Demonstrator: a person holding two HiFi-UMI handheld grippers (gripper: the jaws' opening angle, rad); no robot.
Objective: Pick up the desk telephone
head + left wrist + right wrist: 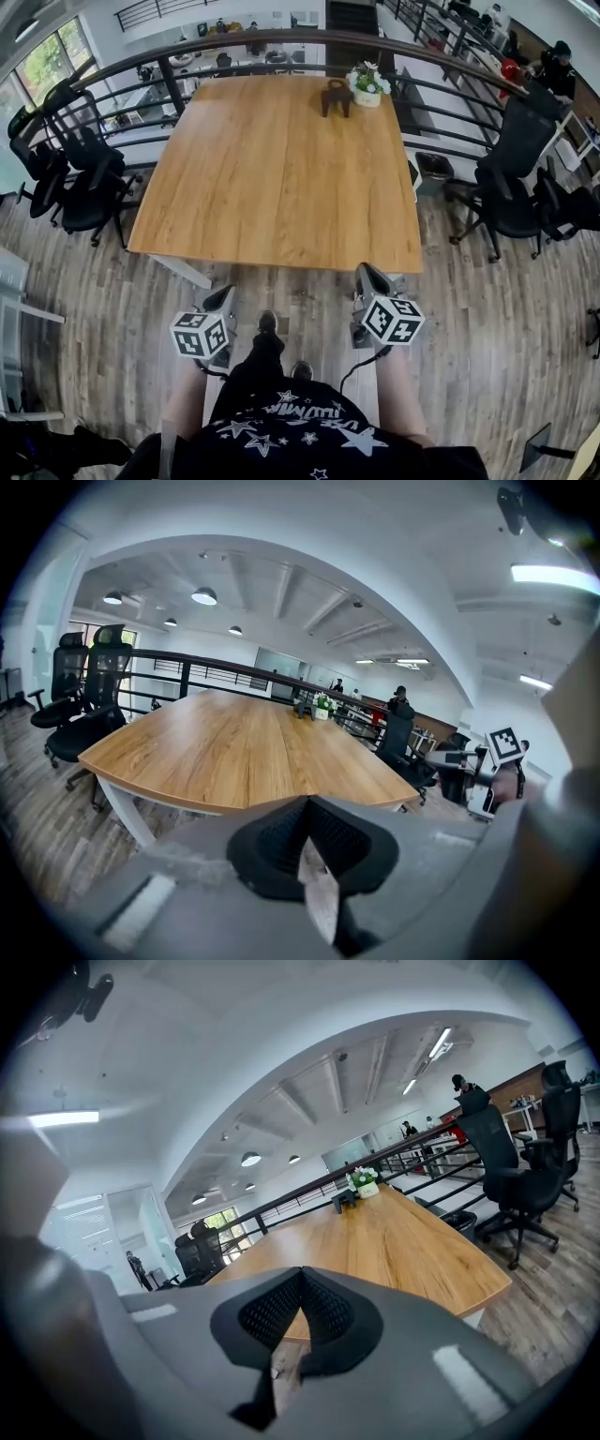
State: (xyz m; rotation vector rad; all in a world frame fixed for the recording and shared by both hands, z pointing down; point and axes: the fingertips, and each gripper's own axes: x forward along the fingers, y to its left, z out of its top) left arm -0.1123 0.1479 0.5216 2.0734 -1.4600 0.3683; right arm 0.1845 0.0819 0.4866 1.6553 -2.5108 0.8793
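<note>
The desk telephone is a small dark shape at the far end of the wooden table, too distant for us to make out its details. It stands just beside a white pot of flowers, on that pot's left in the head view. The rest of the tabletop is bare wood.

We stand at the near edge of the table, well apart from the telephone. Our left gripper and right gripper are both held low in front of us, over the plank floor, short of the table's edge. Each points toward the table.

In the left gripper view the jaws meet at their tips with nothing between them, and the same holds in the right gripper view. The left gripper view also catches the right gripper's marker cube off to the side.

A dark curved railing runs behind the table's far end. Black office chairs stand to the table's left, and more chairs to its right.
</note>
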